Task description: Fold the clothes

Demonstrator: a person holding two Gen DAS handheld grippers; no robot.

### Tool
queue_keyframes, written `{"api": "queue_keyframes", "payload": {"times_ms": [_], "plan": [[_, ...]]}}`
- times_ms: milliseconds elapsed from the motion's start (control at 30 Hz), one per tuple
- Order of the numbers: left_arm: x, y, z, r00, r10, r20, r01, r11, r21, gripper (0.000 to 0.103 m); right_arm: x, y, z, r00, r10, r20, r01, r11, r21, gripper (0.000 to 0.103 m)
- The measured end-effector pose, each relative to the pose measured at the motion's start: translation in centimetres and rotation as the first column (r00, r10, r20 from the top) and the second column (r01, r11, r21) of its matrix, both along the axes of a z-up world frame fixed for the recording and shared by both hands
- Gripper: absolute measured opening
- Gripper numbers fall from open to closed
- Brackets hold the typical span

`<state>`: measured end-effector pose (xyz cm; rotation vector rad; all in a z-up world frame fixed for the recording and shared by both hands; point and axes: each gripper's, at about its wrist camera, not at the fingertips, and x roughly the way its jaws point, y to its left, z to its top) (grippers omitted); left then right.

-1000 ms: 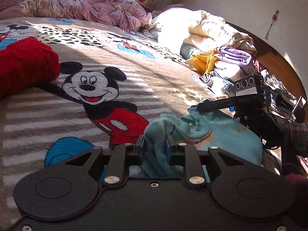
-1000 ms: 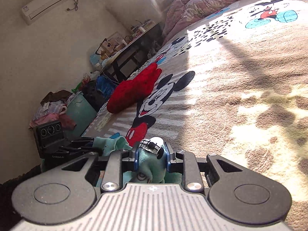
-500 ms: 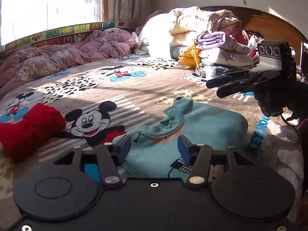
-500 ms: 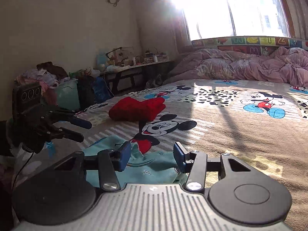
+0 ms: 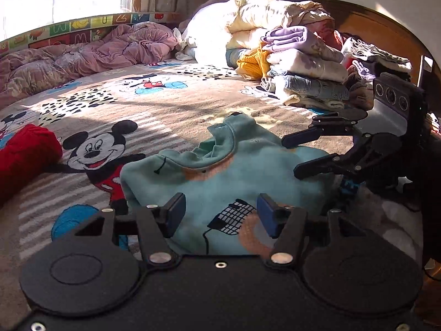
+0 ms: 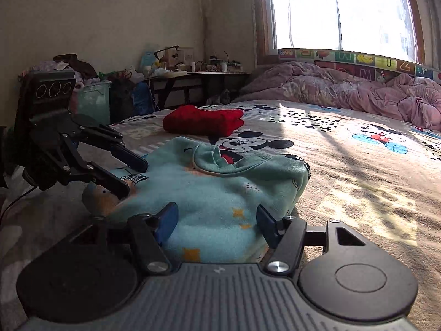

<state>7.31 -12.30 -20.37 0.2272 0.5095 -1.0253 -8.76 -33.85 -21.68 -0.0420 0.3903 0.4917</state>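
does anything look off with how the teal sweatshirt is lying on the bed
Slightly. The teal sweatshirt lies folded on the Mickey blanket, but its neckline is rumpled and stands up instead of lying flat, and the fold looks lumpy. Both the left tool and the right tool are open, holding nothing.

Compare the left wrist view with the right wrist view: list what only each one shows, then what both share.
Only the left wrist view shows the stack of folded clothes by the wooden headboard, the cream quilt, and the right gripper, open over the teal top.

Only the right wrist view shows the cluttered desk, the green bin, and the left gripper, open at the top's near edge.

Both show the teal top lying on the Mickey Mouse blanket, the red garment, the pink quilt and the window.
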Motion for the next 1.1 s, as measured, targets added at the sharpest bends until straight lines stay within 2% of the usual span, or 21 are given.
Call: {"api": "queue_keyframes", "payload": {"times_ms": [67, 100, 200, 333, 400, 433, 500, 533, 567, 633, 667, 900, 1000, 1100], "plan": [[1.6, -2.1, 2.4, 0.998, 0.030, -0.060, -0.032, 0.999, -0.037, 0.056, -0.5, 0.6, 0.1, 1.000, 0.001, 0.028, 0.000, 0.999, -0.037, 0.062], [2.4, -3.6, 3.2, 0.997, 0.015, -0.080, -0.018, 0.999, -0.034, 0.056, -0.6, 1.0, 0.1, 0.999, 0.007, 0.040, -0.005, 0.999, -0.054, 0.062], [5.6, -9.7, 5.5, 0.988, -0.070, -0.136, 0.075, 0.996, 0.039, 0.056, -1.0, 1.4, -0.2, 0.998, 0.021, 0.061, -0.017, 0.997, -0.074, 0.062], [8.9, -16.5, 4.8, 0.960, -0.165, -0.227, 0.202, 0.968, 0.152, 0.056, -1.1, 1.4, -0.5, 0.997, 0.021, 0.072, -0.015, 0.997, -0.071, 0.062], [9.4, -18.3, 3.6, 0.954, -0.202, -0.220, 0.246, 0.949, 0.197, 0.056, -1.2, 1.3, -0.5, 0.997, 0.022, 0.072, -0.017, 0.998, -0.064, 0.062], [9.7, -18.5, 2.8, 0.950, -0.203, -0.235, 0.252, 0.946, 0.202, 0.056, -1.2, 1.3, -0.6, 0.997, 0.022, 0.071, -0.018, 0.998, -0.060, 0.062], [10.6, -17.9, 1.7, 0.946, -0.175, -0.275, 0.227, 0.959, 0.172, 0.052, -1.3, 1.2, -0.6, 0.997, 0.023, 0.071, -0.020, 0.998, -0.053, 0.062], [10.9, -17.7, 1.2, 0.941, -0.156, -0.300, 0.211, 0.965, 0.159, 0.034, -1.3, 1.1, -0.6, 0.997, 0.024, 0.071, -0.020, 0.999, -0.050, 0.062], [11.1, -17.4, 0.7, 0.934, -0.137, -0.329, 0.194, 0.970, 0.149, 0.022, -1.3, 1.1, -0.6, 0.997, 0.025, 0.071, -0.021, 0.999, -0.046, 0.062], [11.1, -16.7, 0.1, 0.918, -0.113, -0.381, 0.167, 0.980, 0.112, 0.016, -1.2, 1.0, -0.6, 0.997, 0.026, 0.068, -0.023, 0.999, -0.044, 0.062], [11.1, -16.4, 0.2, 0.917, -0.097, -0.386, 0.147, 0.984, 0.102, 0.013, -1.2, 1.0, -0.6, 0.997, 0.027, 0.066, -0.025, 0.999, -0.043, 0.063], [11.7, -12.9, 1.2, 0.894, 0.031, -0.447, -0.029, 1.000, 0.012, 0.010, -1.3, 1.6, -0.6, 0.997, 0.037, 0.067, -0.033, 0.997, -0.070, 0.063], [12.2, -13.3, 0.3, 0.887, 0.076, -0.455, -0.067, 0.997, 0.036, 0.010, -1.0, 1.8, -0.8, 0.998, 0.044, 0.047, -0.041, 0.996, -0.074, 0.063], [12.2, -14.5, -0.4, 0.894, 0.080, -0.442, -0.058, 0.996, 0.064, 0.011, -0.7, 1.6, -0.9, 0.999, 0.042, 0.019, -0.041, 0.997, -0.062, 0.063]]}}
